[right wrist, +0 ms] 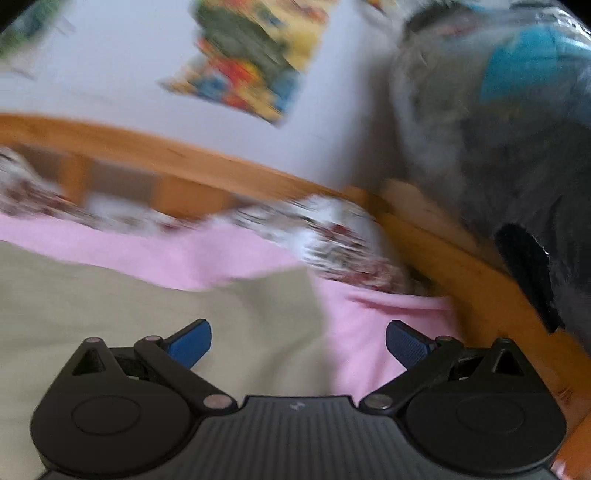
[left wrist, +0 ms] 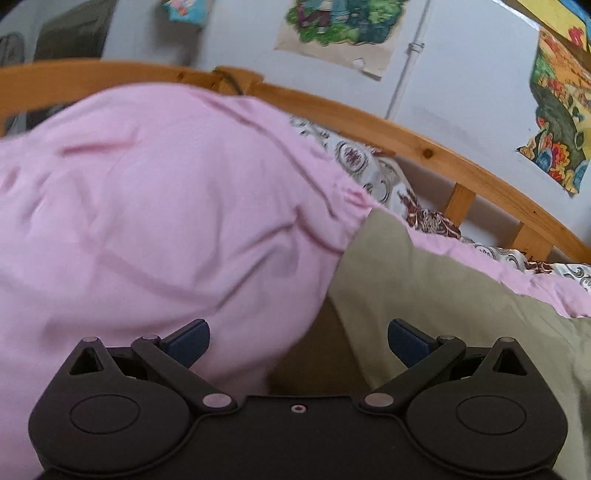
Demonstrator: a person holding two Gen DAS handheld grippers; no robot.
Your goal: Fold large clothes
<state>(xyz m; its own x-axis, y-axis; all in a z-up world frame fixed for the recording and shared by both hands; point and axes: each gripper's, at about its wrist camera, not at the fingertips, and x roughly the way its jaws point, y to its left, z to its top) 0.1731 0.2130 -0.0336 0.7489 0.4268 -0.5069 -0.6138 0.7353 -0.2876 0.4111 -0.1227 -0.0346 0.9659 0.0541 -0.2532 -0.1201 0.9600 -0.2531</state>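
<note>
Two claws were in view, one per camera, each with two blue-padded fingers spread wide and holding nothing.

The left claw (left wrist: pixel 298 341) hovered low over a bed. One large pink garment (left wrist: pixel 155 206) filled most of its view. It was plain pale pink, soft and creased, with darker seam lines running across it, and it rose in a rounded heap on the left. Its gathered edge trailed off to the right along the far side of the bed. Under and beside it lay one khaki cloth (left wrist: pixel 436 295), smooth and flat. A patterned sheet (left wrist: pixel 373 173), white with dark red motifs, showed behind the pink fabric. One wooden bed rail (left wrist: pixel 436 151) with upright slats curved along the wall. Four colourful pictures (left wrist: pixel 340 26) hung on that pale wall.

The right claw (right wrist: pixel 298 341) hung over the same khaki cloth (right wrist: pixel 110 302), with pink fabric (right wrist: pixel 369 325) just beyond its right finger (right wrist: pixel 406 345). This view was heavily blurred. The rail (right wrist: pixel 184 155) and patterned sheet (right wrist: pixel 332 236) were still recognisable. A grey bulky shape (right wrist: pixel 480 155) with a blue patch filled the upper right; what it was could not be told.
</note>
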